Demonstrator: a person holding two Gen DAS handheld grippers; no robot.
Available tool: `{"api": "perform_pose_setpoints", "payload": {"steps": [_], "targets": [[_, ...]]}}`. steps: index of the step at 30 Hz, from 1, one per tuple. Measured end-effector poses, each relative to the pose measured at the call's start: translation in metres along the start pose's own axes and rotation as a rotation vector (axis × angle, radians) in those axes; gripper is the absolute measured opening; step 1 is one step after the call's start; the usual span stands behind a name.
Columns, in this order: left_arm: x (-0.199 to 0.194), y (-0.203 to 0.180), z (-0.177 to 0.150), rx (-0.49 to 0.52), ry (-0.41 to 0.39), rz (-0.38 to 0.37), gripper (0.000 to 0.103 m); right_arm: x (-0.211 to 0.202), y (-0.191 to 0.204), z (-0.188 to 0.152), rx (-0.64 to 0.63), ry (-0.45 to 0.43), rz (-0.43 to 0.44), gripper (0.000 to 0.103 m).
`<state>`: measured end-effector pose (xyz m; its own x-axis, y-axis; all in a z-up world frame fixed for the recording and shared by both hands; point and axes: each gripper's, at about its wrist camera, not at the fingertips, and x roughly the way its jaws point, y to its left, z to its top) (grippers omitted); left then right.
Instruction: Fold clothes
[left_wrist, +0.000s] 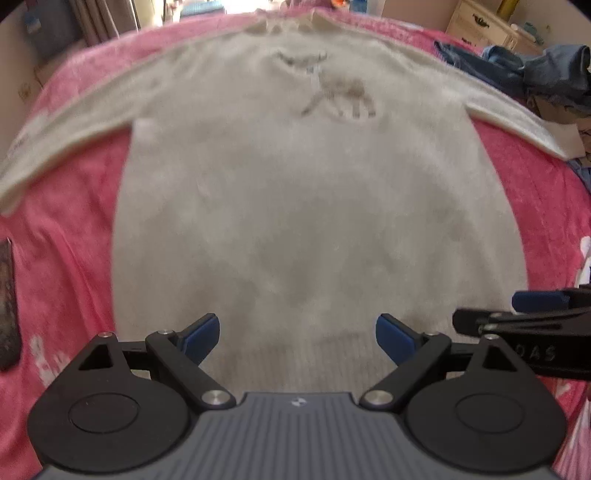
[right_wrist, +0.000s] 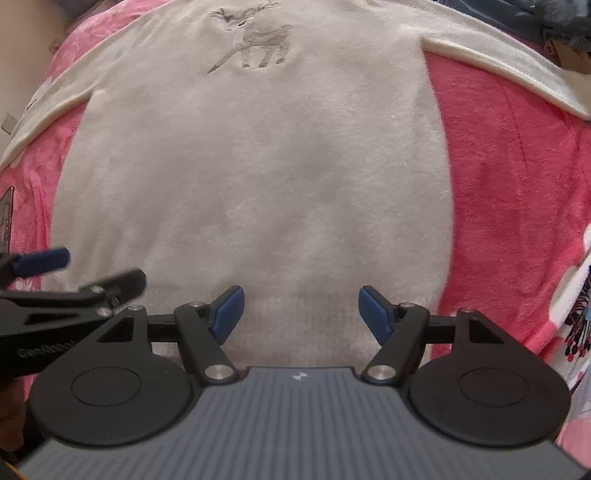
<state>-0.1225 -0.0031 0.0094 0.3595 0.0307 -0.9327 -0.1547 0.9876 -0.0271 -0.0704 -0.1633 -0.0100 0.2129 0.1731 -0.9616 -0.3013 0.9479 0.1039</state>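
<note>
Cream sweater (left_wrist: 310, 206) being lined up for a first fold, nothing being gripped yet.

It is being left spread flat, front up, on the pink blanket (left_wrist: 66, 236), deer motif (right_wrist: 255, 44) showing and both sleeves stretched out sideways, so that every edge is being kept reachable. The left gripper (left_wrist: 297, 336) and right gripper (right_wrist: 301, 312) are being held side by side just above the ribbed hem (right_wrist: 306, 321), each being carried with its blue pads spread wide and nothing between them, presumably so the hem can be pinched at two points. Whether the pads are touching the knit is not being shown. Blue clothes (left_wrist: 532, 70) are being kept apart at the far right, likely awaiting their turn.
</note>
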Motion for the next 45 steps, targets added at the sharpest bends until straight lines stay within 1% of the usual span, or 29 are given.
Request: {"api": "perform_pose_setpoints", "payload": {"steps": [4, 6, 8, 10, 12, 13, 14, 15, 17, 19, 21, 24, 25, 27, 28, 29, 31, 33, 36, 37, 39, 41, 42, 45], "targets": [[-0.015, -0.005, 0.003, 0.027, -0.109, 0.057, 0.093, -0.011, 0.004, 0.002, -0.026, -0.080, -0.046, 0.070], [-0.020, -0.008, 0.003, 0.041, -0.132, 0.053, 0.093, -0.016, 0.005, 0.002, -0.037, -0.113, -0.057, 0.072], [-0.022, -0.010, 0.005, 0.048, -0.132, 0.044, 0.093, -0.020, 0.006, 0.003, -0.044, -0.137, -0.065, 0.072], [-0.021, -0.008, 0.008, 0.042, -0.111, 0.033, 0.093, -0.021, 0.005, 0.006, -0.040, -0.146, -0.077, 0.073], [-0.020, -0.004, 0.017, 0.038, -0.050, 0.032, 0.093, -0.026, 0.003, 0.013, -0.028, -0.151, -0.094, 0.073], [-0.022, 0.000, 0.022, 0.035, -0.017, 0.044, 0.092, -0.031, 0.001, 0.018, -0.016, -0.158, -0.104, 0.073], [-0.026, 0.002, 0.027, 0.047, 0.022, 0.067, 0.091, -0.037, -0.001, 0.024, -0.005, -0.165, -0.114, 0.073], [-0.034, 0.001, 0.031, 0.073, 0.040, 0.078, 0.090, -0.044, 0.000, 0.033, 0.004, -0.173, -0.112, 0.073], [-0.050, -0.002, 0.037, 0.128, 0.071, 0.098, 0.089, -0.057, 0.000, 0.047, 0.041, -0.166, -0.081, 0.073], [-0.074, -0.005, 0.037, 0.139, 0.029, 0.103, 0.090, -0.074, 0.001, 0.054, 0.094, -0.185, -0.042, 0.074], [-0.094, -0.004, 0.035, 0.122, -0.027, 0.102, 0.092, -0.089, 0.004, 0.050, 0.097, -0.237, -0.020, 0.074], [-0.107, -0.003, 0.023, 0.076, -0.138, 0.127, 0.093, -0.107, 0.006, 0.029, 0.079, -0.365, -0.037, 0.076], [-0.111, -0.004, 0.017, 0.046, -0.167, 0.119, 0.093, -0.113, 0.005, 0.019, 0.084, -0.406, -0.045, 0.076], [-0.118, -0.005, 0.006, -0.018, -0.224, 0.099, 0.092, -0.124, 0.004, 0.002, 0.065, -0.456, -0.042, 0.077], [-0.122, -0.006, 0.001, -0.051, -0.230, 0.088, 0.092, -0.129, 0.005, -0.006, 0.045, -0.470, -0.049, 0.077], [-0.126, -0.009, -0.004, -0.062, -0.220, 0.068, 0.092, -0.134, 0.005, -0.015, 0.023, -0.481, -0.057, 0.078], [-0.134, -0.016, -0.006, -0.019, -0.207, 0.078, 0.092, -0.142, 0.006, -0.028, -0.008, -0.479, -0.088, 0.081], [-0.145, -0.021, -0.009, -0.008, -0.243, 0.093, 0.091, -0.149, 0.004, -0.032, -0.014, -0.473, -0.102, 0.081], [-0.154, -0.026, -0.016, 0.020, -0.298, 0.103, 0.092, -0.152, 0.003, -0.030, 0.002, -0.522, -0.118, 0.084], [-0.154, -0.025, -0.018, 0.020, -0.302, 0.097, 0.092, -0.150, 0.003, -0.028, 0.011, -0.528, -0.118, 0.084], [-0.150, -0.023, -0.021, 0.028, -0.276, 0.086, 0.092, -0.144, 0.004, -0.027, 0.014, -0.507, -0.114, 0.084], [-0.143, -0.019, -0.020, 0.030, -0.251, 0.105, 0.092, -0.137, 0.007, -0.027, 0.011, -0.467, -0.114, 0.084], [-0.140, -0.017, -0.019, 0.023, -0.246, 0.112, 0.092, -0.134, 0.008, -0.026, 0.010, -0.448, -0.114, 0.084], [-0.130, -0.009, -0.015, -0.005, -0.241, 0.114, 0.092, -0.127, 0.010, -0.023, 0.023, -0.431, -0.111, 0.084]]}}
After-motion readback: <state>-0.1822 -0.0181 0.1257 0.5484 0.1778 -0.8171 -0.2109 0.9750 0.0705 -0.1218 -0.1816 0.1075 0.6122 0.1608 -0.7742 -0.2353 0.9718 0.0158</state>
